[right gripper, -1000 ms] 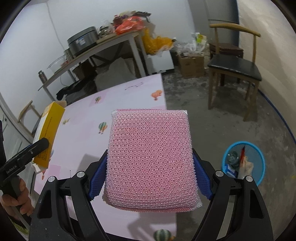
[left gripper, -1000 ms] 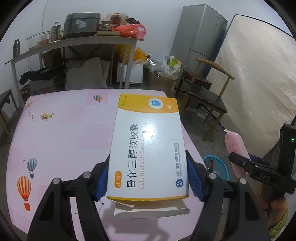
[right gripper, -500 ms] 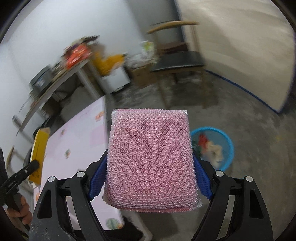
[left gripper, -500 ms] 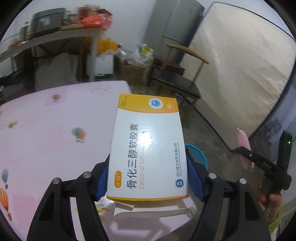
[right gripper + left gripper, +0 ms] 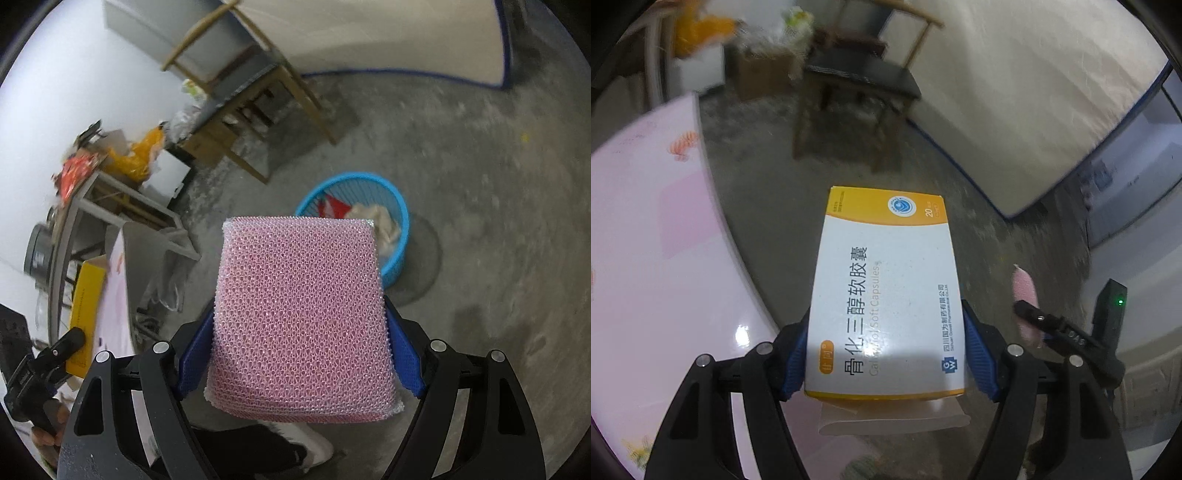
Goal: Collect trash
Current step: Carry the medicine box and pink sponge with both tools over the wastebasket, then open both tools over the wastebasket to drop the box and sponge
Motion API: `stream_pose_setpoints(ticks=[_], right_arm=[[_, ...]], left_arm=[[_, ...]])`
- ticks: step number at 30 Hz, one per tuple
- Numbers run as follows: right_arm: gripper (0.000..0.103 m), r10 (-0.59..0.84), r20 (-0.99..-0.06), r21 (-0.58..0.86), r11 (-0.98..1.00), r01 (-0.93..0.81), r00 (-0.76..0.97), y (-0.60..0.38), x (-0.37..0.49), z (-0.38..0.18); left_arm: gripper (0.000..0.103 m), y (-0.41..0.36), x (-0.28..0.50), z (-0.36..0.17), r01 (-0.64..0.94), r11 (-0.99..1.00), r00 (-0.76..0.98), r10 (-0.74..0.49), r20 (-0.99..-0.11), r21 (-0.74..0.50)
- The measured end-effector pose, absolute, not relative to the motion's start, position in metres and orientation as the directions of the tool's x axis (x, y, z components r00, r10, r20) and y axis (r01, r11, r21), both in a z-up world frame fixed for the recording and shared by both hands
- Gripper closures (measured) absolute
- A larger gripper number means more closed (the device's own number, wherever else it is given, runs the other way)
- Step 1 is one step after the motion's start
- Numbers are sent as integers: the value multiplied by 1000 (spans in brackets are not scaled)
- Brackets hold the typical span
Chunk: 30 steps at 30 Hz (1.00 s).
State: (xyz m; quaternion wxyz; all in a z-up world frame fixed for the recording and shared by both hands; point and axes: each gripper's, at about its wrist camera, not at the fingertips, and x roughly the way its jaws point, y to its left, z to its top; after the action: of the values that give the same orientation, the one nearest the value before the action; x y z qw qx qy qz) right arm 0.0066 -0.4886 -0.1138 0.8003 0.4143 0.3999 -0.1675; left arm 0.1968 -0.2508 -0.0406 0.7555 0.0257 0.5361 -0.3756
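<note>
Gripping medicine box [image 5: 882, 295] — left fingers [image 5: 796, 347] wide; right fingers [image 5: 402, 354] wide — clamping pink sponge [image 5: 301, 314].

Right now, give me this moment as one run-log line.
left gripper: jaws shut on medicine box | right gripper: jaws shut on pink sponge | blue basket: on floor, beyond sponge, trash inside

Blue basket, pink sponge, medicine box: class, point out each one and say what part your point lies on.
Blue basket [image 5: 400, 218]: right wrist view, on its right rim.
Pink sponge [image 5: 301, 314]: right wrist view, middle of its mesh face.
Medicine box [image 5: 886, 291]: left wrist view, middle of its white printed face.
</note>
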Motion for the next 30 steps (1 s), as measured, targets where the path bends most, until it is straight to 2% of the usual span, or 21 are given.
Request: stream_pose_setpoints(ticks=[9,11,13,17,21,30], right_arm=[[24,141,-764,595,533,602,630,-537,49,-152],[21,176,-743,628,517,581,646,-554,76,-168],[20,162,-770,598,520,611,617,-566,100,-189],[20,151,-838,520,514,682,525,-585,135,-244],[20,141,-857,498,474,727,495,-595,135,-273],[20,63,-858,474,484,736,511,-602,120,-261]], left_arm=[[33,-376,240,-101,621,668,-36,-498,-866,-410],[23,-394,248,-112,636,667,-40,-475,-879,-389],[20,-402,256,-120,633,689,-7,-451,-892,-353],[20,-384,264,-119,585,704,-14,-487,-873,-402],[20,-350,265,-99,578,709,26,-512,-859,-405],[20,-273,249,-29,602,702,184,-585,-790,-380]])
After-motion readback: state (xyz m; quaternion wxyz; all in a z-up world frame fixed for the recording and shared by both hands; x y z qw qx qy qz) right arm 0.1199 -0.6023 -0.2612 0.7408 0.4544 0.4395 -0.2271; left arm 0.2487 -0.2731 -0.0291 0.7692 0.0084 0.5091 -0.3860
